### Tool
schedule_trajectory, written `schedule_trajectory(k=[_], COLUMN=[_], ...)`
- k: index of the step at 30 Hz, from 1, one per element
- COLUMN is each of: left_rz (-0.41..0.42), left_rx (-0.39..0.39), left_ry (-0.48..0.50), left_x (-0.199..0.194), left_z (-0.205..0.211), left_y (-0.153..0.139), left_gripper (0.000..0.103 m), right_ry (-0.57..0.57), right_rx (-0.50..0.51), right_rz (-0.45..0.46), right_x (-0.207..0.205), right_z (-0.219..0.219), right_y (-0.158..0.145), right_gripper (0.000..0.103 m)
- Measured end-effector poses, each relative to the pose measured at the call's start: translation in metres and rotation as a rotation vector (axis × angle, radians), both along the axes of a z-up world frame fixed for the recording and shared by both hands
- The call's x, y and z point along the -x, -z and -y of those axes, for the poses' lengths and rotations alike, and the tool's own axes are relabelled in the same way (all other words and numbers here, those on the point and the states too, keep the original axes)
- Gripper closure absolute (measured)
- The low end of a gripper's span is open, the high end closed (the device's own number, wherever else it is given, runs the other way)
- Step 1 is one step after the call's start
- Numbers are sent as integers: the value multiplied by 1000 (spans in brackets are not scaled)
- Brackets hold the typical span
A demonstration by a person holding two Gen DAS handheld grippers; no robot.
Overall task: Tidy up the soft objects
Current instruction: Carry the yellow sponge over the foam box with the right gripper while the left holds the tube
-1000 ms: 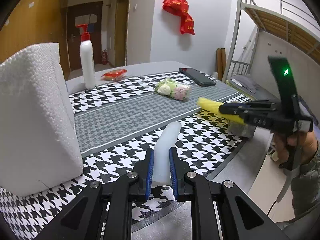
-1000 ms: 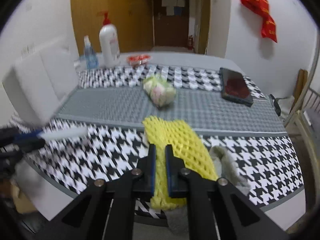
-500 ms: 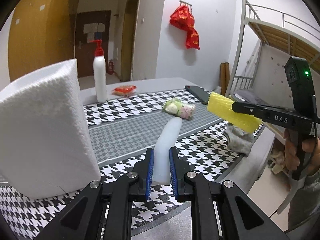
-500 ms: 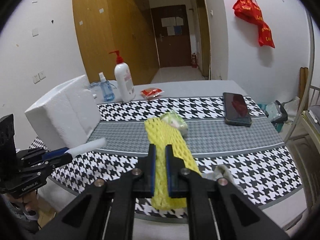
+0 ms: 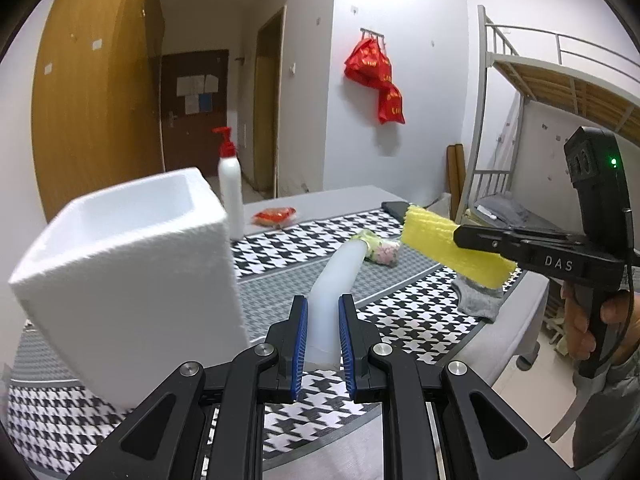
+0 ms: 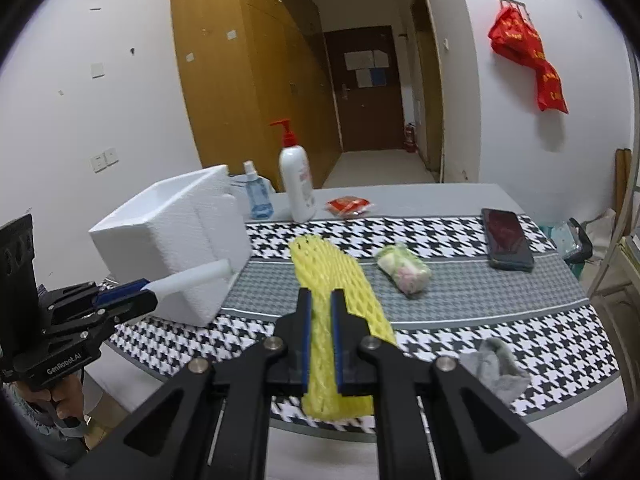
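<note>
Beside the white foam box [image 5: 132,280], the left gripper [image 5: 323,344] clamps a pale foam tube [image 5: 334,280] above the table. Farther right of the box, the right gripper [image 6: 321,344] pinches a yellow foam net [image 6: 336,292]; 1 grey sock [image 6: 498,368] lies at the table's near edge.

Grey cloth [image 5: 478,300] partly hidden behind yellow foam net [image 5: 448,246].

Foam box [image 5: 132,280] close beside left tool [image 5: 323,344]

Yellow foam net [image 6: 332,280], houndstooth tablecloth [image 6: 520,344]
</note>
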State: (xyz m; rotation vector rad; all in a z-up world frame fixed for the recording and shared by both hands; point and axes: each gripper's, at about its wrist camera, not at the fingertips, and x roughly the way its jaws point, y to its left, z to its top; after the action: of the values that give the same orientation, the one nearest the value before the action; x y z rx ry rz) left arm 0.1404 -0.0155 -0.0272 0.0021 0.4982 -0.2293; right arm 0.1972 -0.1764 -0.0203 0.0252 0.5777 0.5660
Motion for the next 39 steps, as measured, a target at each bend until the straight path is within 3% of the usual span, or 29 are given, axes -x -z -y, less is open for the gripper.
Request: schedule_trajectory(k=[15, 39], left_rz=[86, 129], left_rx=[23, -9], left_ry=[-115, -311], left_x=[41, 77], left_z=[-40, -99], left_y=[-25, -49], left_gripper=[86, 86], right_ry=[-92, -203], right_rx=[-16, -43], right_rz=[68, 129], right_x=[25, 38], right_z=[-49, -104], right_y=[-26, -50], right_gripper=[92, 92])
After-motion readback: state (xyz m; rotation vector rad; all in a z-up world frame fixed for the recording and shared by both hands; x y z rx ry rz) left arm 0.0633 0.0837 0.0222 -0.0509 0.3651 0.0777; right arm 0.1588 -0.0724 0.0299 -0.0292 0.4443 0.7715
